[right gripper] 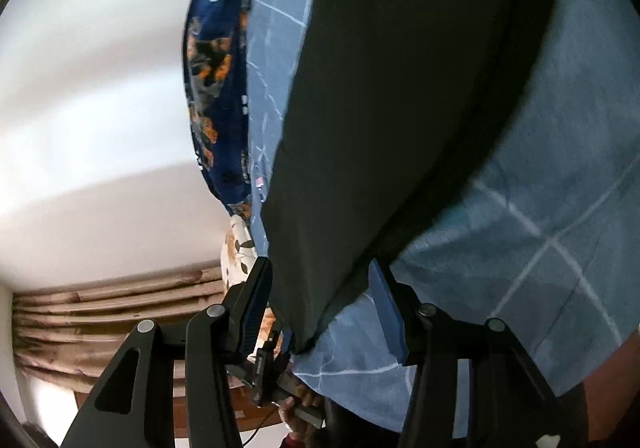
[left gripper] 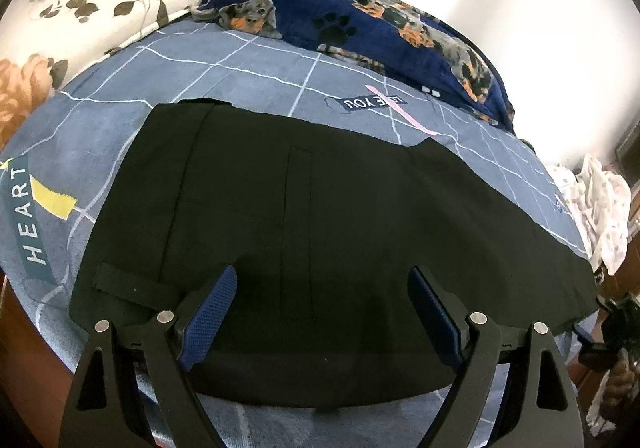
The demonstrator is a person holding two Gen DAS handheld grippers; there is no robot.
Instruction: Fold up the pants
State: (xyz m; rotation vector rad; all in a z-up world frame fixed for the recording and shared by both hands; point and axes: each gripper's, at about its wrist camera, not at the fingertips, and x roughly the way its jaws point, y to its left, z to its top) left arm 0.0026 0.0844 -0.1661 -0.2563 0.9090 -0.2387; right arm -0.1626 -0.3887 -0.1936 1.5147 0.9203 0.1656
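Black pants lie flat across a blue grid-pattern bedsheet, waistband to the left and legs running right. My left gripper is open, fingers spread wide just above the pants' near edge, holding nothing. In the right wrist view, rolled on its side, the pants stretch away from the camera. My right gripper is open with the leg hem between its two blue pads, the jaws not closed on it. The right gripper also shows at the far right of the left wrist view.
A navy blanket with dog and paw prints lies bunched along the far side of the bed by the white wall. A floral pillow sits at the far left. White patterned cloth hangs at the right. Brown curtains show in the right wrist view.
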